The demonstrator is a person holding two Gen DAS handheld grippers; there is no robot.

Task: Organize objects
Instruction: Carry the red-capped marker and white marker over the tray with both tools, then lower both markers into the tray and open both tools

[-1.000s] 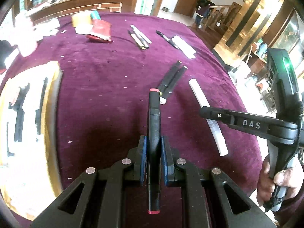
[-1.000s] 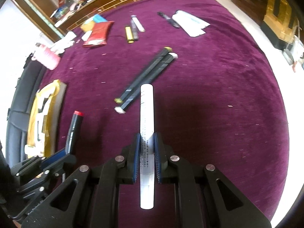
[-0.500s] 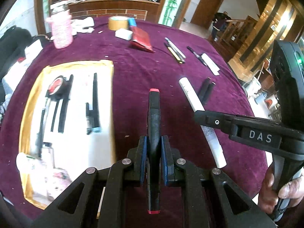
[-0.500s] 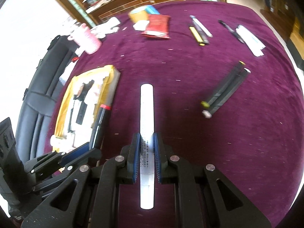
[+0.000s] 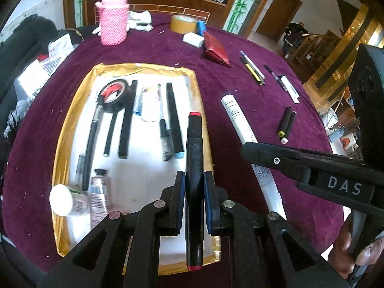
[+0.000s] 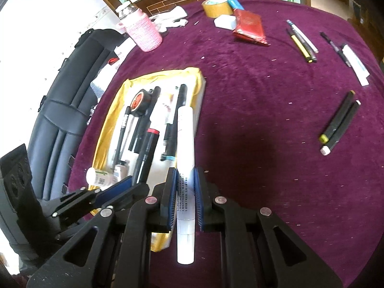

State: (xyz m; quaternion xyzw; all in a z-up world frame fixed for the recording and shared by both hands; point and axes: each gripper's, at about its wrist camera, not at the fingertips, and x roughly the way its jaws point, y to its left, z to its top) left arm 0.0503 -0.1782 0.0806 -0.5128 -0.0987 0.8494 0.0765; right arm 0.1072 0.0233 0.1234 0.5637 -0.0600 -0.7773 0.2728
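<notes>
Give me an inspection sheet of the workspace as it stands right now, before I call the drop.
Surface: round table under a purple cloth, flecked with small bits.
Job's things: gold-rimmed tray already holds black pens, a tape roll, a tube and a small white bottle; a pair of black markers and more pens lie loose on the cloth.
Clutter: pink knitted bottle, brown tape roll, red packet, white cloth.
Grippers: left gripper shut on a black marker with red ends, over the tray's edge; right gripper shut on a white tube.
Cables: nothing seen.
Surroundings: black chair, cluttered wooden counter, a person standing far off.
</notes>
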